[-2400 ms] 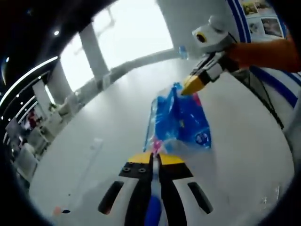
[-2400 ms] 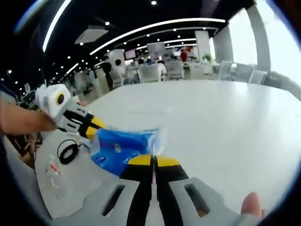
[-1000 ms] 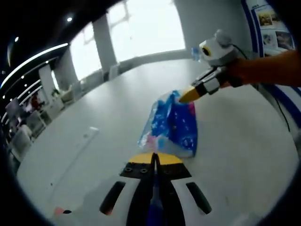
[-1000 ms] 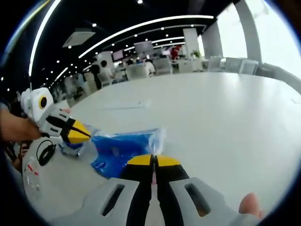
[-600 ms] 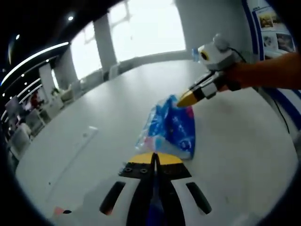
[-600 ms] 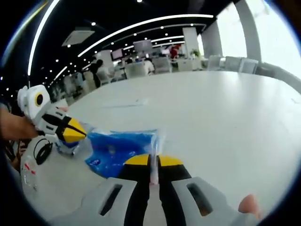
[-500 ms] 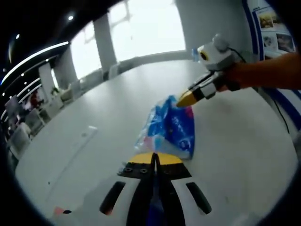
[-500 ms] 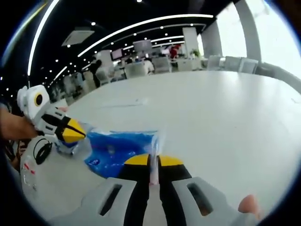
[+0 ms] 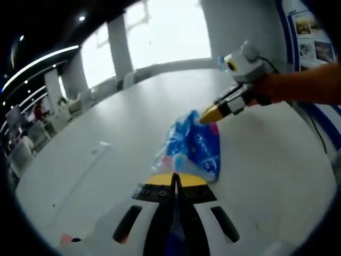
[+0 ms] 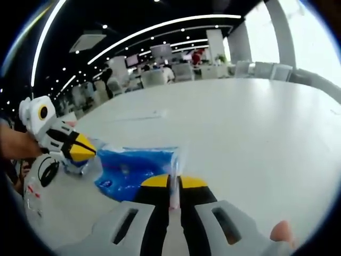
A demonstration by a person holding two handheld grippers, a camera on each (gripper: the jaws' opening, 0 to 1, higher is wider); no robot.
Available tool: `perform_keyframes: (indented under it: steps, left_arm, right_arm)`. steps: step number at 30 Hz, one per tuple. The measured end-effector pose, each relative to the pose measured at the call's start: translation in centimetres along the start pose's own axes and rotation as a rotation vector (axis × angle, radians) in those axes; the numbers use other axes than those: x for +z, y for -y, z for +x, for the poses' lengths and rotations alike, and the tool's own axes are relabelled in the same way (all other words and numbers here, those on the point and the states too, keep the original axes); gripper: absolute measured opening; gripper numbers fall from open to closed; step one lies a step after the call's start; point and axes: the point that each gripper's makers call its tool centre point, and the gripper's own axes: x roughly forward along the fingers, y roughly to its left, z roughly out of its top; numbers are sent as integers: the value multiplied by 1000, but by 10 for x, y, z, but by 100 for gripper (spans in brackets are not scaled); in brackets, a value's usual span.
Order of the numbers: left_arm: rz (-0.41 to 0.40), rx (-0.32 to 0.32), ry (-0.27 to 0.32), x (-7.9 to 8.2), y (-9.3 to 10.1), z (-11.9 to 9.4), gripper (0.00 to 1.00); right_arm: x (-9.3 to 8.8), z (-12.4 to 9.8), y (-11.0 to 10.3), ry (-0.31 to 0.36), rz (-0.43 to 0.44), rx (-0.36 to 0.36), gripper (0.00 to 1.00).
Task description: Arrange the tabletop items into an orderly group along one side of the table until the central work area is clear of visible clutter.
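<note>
A blue plastic pack point(image 9: 194, 149) with pink print lies stretched on the white table point(image 9: 122, 122) between my two grippers. My left gripper point(image 9: 173, 179) is shut on the pack's near edge, its yellow tips pressed together. My right gripper point(image 9: 209, 114) comes in from the right and pinches the far corner. In the right gripper view the pack point(image 10: 133, 166) runs leftward from my right gripper point(image 10: 174, 183), whose jaws stand a sliver apart around the clear film. The left gripper point(image 10: 85, 150) grips the pack's other end there.
A coiled black cable point(image 10: 48, 170) and a small clear packet point(image 10: 32, 193) lie by the table edge near the left gripper. A water bottle point(image 9: 221, 60) stands far off. A thin white strip point(image 9: 98, 150) lies on the table point(image 10: 256, 122). A cable point(image 9: 319, 140) trails at right.
The pack, held up and taut earlier, has come down toward the table. My right gripper's jaws have eased slightly apart on the film. The left gripper stays shut.
</note>
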Motion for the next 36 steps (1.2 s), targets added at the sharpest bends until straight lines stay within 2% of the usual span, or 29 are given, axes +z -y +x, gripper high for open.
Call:
perform_keyframes:
  steps: [17,36]
  left_arm:
    - [0,-6,-2,3,4,0,0]
    - [-3,-14,0,3,8,4,0]
  right_arm:
    - [-2,-2,-2,6,20,-4,6]
    - [1,0,1,42,50,-53,5]
